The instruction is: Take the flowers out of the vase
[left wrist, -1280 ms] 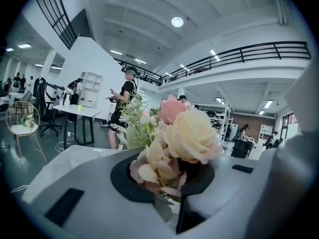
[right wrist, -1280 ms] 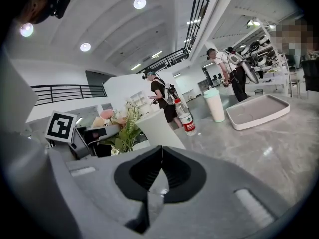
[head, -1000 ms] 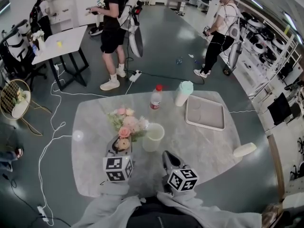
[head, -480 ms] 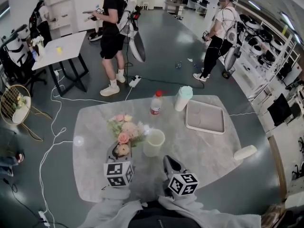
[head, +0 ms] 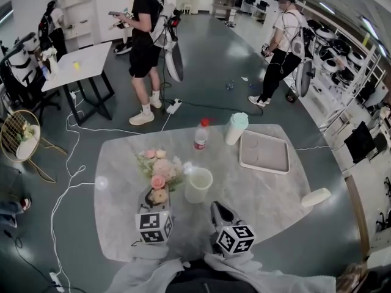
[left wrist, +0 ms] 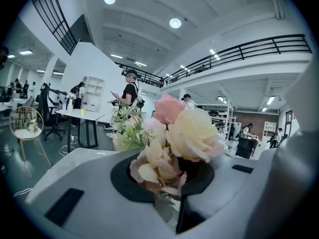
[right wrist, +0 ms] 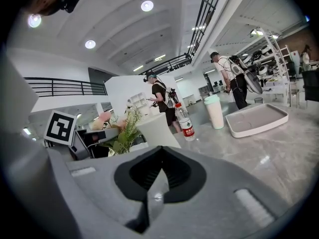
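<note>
**Head view:** Over the pale grey marble table (head: 269, 197), the left gripper (head: 155, 199) holds a bunch of pink and cream flowers (head: 160, 171) with green sprigs. The flowers are outside the white tapered vase (head: 197, 185), just to its left. The right gripper (head: 217, 209) hangs near the vase on its right, above the table's near part. Further back stand a clear plastic bottle with a red cap (head: 200, 134), a white tumbler with a mint lid (head: 235, 129) and a white rectangular tray (head: 264, 151) (two people stand on the floor beyond).

**Left gripper view:** The jaws are almost together, pinching the bunch low at its stems. A cream rose and a pink bloom rise straight above them.

**Right gripper view:** The jaws are pressed against each other with nothing between them. The vase stands ahead, slightly left, with the flowers further left. The bottle, tumbler and tray lie to the right.
</note>
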Demonstrator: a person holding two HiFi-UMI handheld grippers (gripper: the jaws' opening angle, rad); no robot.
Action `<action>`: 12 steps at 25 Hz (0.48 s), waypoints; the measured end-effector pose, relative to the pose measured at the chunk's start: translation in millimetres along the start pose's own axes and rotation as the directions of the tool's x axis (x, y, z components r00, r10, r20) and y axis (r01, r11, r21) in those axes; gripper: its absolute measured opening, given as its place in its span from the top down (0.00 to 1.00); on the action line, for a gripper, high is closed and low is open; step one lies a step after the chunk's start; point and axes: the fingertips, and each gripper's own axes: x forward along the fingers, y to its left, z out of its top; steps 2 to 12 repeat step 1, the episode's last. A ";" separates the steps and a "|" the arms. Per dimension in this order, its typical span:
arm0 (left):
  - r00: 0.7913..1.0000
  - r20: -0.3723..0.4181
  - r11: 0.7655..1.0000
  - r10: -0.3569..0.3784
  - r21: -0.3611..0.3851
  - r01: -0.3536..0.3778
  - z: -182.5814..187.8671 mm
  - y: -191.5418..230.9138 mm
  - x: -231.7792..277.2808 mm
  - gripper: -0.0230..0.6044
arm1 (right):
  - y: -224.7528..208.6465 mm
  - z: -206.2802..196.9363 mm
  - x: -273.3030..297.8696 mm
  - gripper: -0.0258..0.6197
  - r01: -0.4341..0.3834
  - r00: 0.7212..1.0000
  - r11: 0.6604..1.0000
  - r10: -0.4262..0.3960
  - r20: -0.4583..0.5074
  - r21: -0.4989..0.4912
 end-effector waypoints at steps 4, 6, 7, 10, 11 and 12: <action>1.000 0.000 1.000 0.001 0.000 -0.001 -0.4 -0.1 -0.1 0.84 | -0.4 -0.7 -0.4 0.96 0.001 1.000 1.000 -0.001 -0.002 0.001; 1.000 0.000 1.000 0.001 0.000 -0.001 -0.4 -0.1 -0.1 0.84 | -0.4 -0.7 -0.4 0.96 0.001 1.000 1.000 -0.001 -0.002 0.001; 1.000 0.000 1.000 0.001 0.000 -0.001 -0.4 -0.1 -0.1 0.84 | -0.4 -0.7 -0.4 0.96 0.001 1.000 1.000 -0.001 -0.002 0.001; 1.000 0.000 1.000 0.001 0.000 -0.001 -0.4 -0.1 -0.1 0.84 | -0.4 -0.7 -0.4 0.96 0.001 1.000 1.000 -0.001 -0.002 0.001; 1.000 0.000 1.000 0.001 0.000 -0.001 -0.4 -0.1 -0.1 0.84 | -0.4 -0.7 -0.4 0.96 0.001 1.000 1.000 -0.001 -0.002 0.001; 1.000 0.000 1.000 0.001 0.000 -0.001 -0.4 -0.1 -0.1 0.84 | -0.4 -0.7 -0.4 0.96 0.001 1.000 1.000 -0.001 -0.002 0.001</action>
